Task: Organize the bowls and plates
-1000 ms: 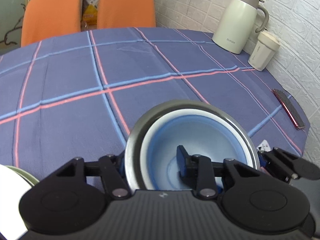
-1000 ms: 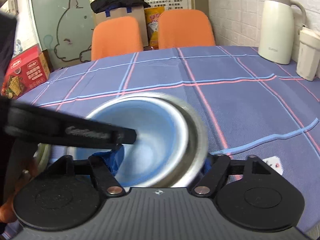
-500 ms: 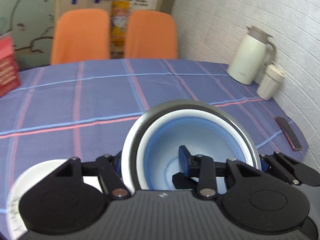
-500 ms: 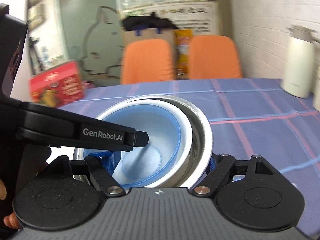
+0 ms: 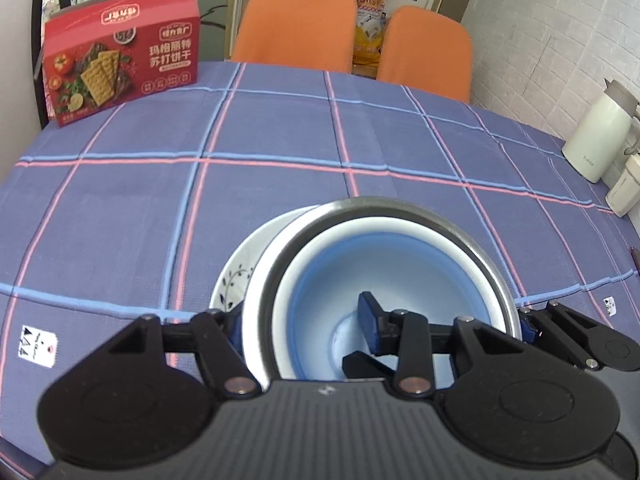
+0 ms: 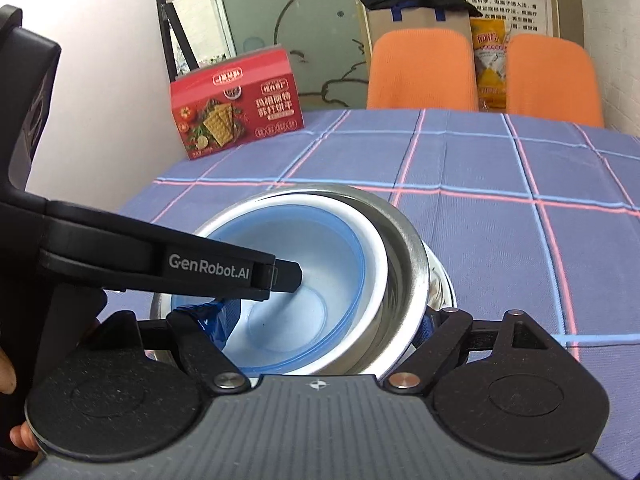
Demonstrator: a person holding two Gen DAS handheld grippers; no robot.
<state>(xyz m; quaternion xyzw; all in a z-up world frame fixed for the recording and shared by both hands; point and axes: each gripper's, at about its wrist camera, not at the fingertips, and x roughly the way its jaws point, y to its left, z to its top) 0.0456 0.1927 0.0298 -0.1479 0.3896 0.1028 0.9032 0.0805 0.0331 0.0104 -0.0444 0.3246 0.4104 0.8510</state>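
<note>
In the left wrist view, the left gripper (image 5: 308, 326) is clamped across the near wall of a steel bowl (image 5: 472, 236) with a blue bowl (image 5: 328, 280) nested inside it, one finger outside the rim on the left, the other down inside the blue bowl. The pair sits over a white plate (image 5: 236, 272) with a dark leaf pattern, which lies on the round table's blue checked cloth (image 5: 120, 208); whether the bowls rest on the plate or hang just above it cannot be told. A red cracker box (image 5: 120, 68) stands at the far left edge, two orange chairs (image 5: 294, 24) behind the table, a cream jug (image 5: 596, 140) by the brick wall at right. In the right wrist view, the right gripper (image 6: 320, 326) grips the same nested bowls on the opposite side, one blue-padded finger inside, the other outside the steel wall (image 6: 408, 264). The left gripper's finger (image 6: 280, 276) reaches in from the left.
</note>
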